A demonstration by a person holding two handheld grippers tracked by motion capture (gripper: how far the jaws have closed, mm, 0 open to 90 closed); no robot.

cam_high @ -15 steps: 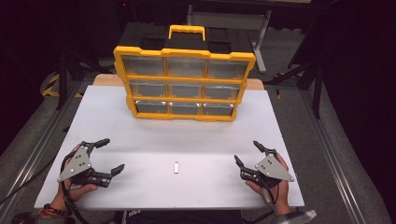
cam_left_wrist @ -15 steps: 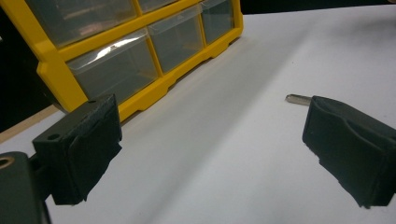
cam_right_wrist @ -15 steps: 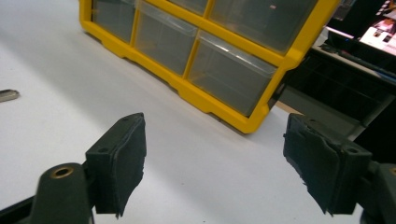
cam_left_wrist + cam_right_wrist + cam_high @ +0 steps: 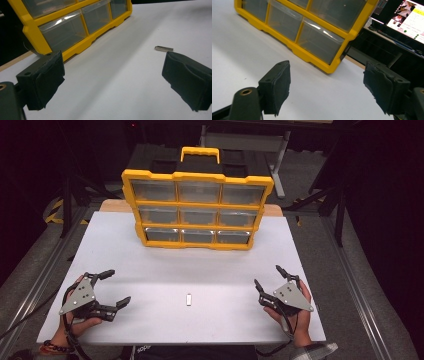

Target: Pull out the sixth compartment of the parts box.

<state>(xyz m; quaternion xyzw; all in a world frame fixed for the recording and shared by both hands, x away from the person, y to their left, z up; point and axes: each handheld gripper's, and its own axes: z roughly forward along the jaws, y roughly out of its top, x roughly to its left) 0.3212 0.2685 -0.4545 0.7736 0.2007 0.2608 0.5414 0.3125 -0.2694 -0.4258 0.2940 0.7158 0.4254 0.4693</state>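
The small flat silver metal piece [image 4: 189, 299] points toward the yellow plastic drawer box [image 4: 197, 210]. Left gripper [image 4: 111, 288] and right gripper [image 4: 266, 277] sit wide open, holding nothing.

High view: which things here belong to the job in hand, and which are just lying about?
In play: small flat silver metal piece; yellow plastic organizer case with clear drawers; left gripper and right gripper, both open.
Lying about: lit screen; grey stand behind the table.
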